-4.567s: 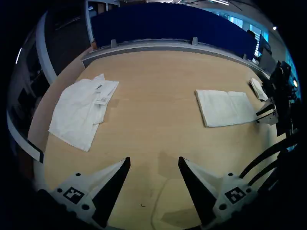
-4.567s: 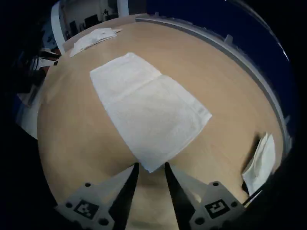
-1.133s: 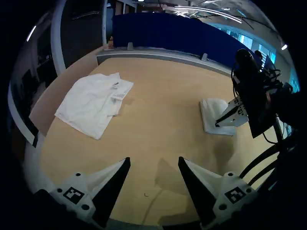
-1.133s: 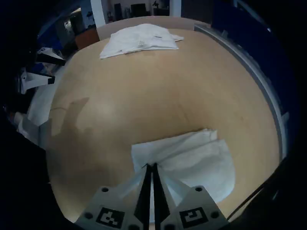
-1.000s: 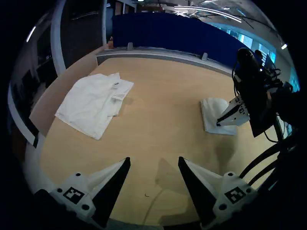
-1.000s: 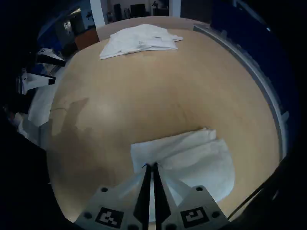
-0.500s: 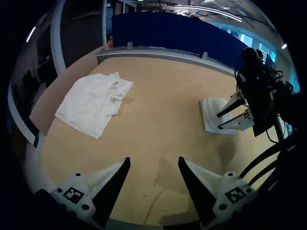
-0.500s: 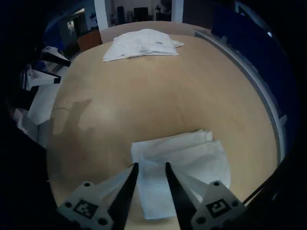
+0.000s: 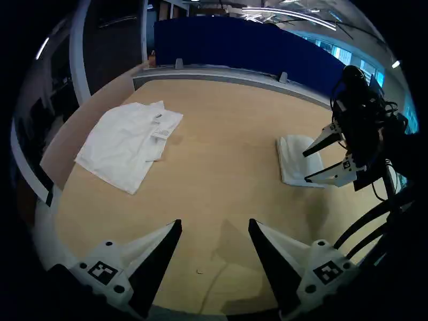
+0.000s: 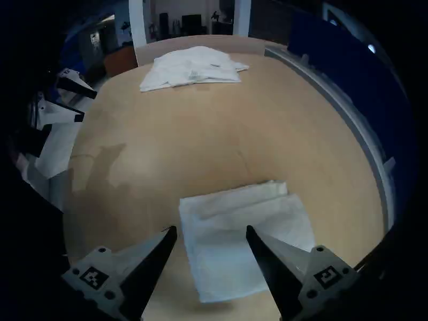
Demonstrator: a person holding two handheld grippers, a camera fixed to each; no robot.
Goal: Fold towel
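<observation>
Your right gripper (image 10: 211,230) has its jaws spread wide and holds nothing. In the right gripper view its 2 fingers reach out over the near part of the folded towel (image 10: 219,257), one tip at the towel's left edge and the other above its middle. You cannot tell from here whether either tip touches the cloth. The towel lies flat on the wooden table (image 10: 187,139) as a compact white rectangle, with stacked layers showing along its far edge. It is close to the table's near rim and well apart from the second white cloth (image 10: 190,67), which lies loosely spread at the far end. Your left gripper (image 10: 88,107) shows at the left side of that view, out past the table's edge, with its fingers apart. In the left gripper view your left gripper (image 9: 214,222) hangs over bare tabletop (image 9: 224,128), its jaws wide open and nothing between them. The folded towel (image 9: 291,160) is off to the right and well ahead of your fingers. There the right gripper (image 9: 306,168) is poised at the towel's right side, with 1 finger above the other and a clear gap between the 2. The second white cloth (image 9: 125,147) lies to the left near the table's curved rim, with 2 small tags on its upper corner. A blue partition (image 9: 241,43) stands behind the grey rail (image 9: 224,75) along the table's far edge.
</observation>
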